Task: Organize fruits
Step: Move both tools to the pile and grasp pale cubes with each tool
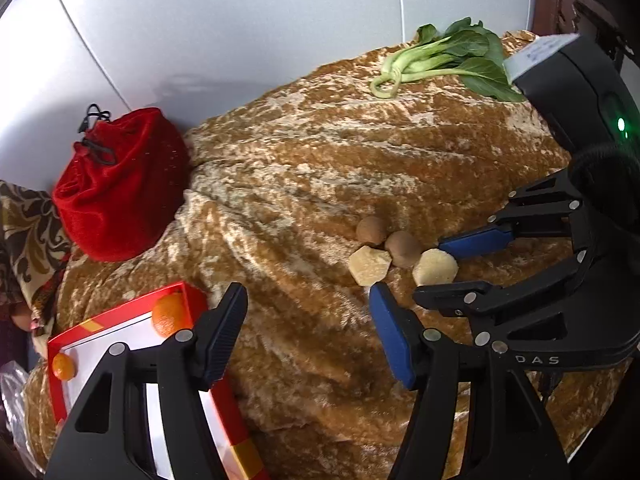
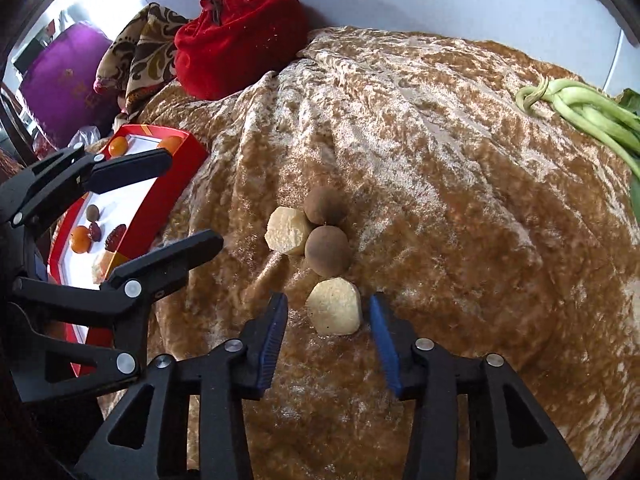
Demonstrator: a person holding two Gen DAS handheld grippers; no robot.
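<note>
Pale chunk lay on the velvet cloth, straight ahead of your right hand-held gripper, jaws part open, straddling it untouched. Your left hand-held gripper, half open and empty, was farther off by the red box.

On your far left: red velvet drawstring pouch against the white wall, patterned cloth just beside it, purple cushion beyond. Golden-brown crushed-velvet cover underneath; leafy greens at your far right.
</note>
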